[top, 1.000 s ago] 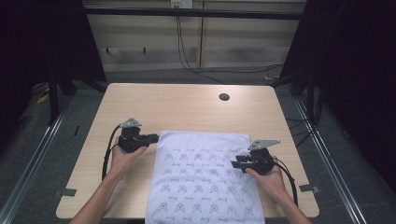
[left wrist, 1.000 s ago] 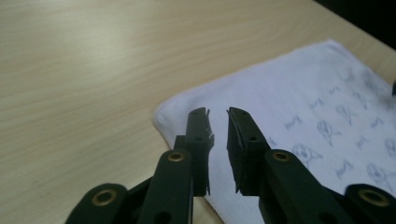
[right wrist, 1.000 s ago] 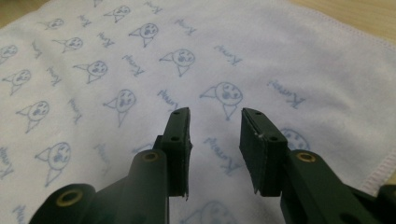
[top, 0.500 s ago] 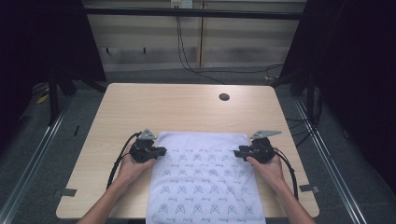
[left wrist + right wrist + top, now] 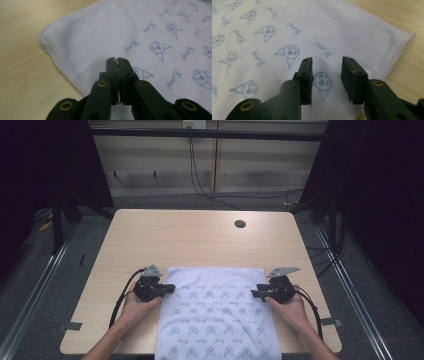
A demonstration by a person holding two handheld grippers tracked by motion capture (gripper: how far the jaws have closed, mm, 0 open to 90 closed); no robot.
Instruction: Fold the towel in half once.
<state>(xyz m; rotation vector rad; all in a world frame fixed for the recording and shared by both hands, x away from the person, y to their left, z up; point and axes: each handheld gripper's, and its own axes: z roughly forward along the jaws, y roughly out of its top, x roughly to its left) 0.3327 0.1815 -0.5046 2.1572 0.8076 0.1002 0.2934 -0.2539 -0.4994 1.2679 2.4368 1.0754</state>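
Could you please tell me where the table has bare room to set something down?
The far half of the table, beyond the towel, is bare apart from a small dark hole. The near edge is crowded with the towel and both hands.

overhead view, two close views, shared cloth [image 5: 215, 315]

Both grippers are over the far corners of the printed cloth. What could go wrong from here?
The left gripper has its jaws together, with no fold of the cloth plainly between them, so a lift may leave that corner behind. The right gripper is open above the cloth; a one-sided pull could drag or skew it on the table.
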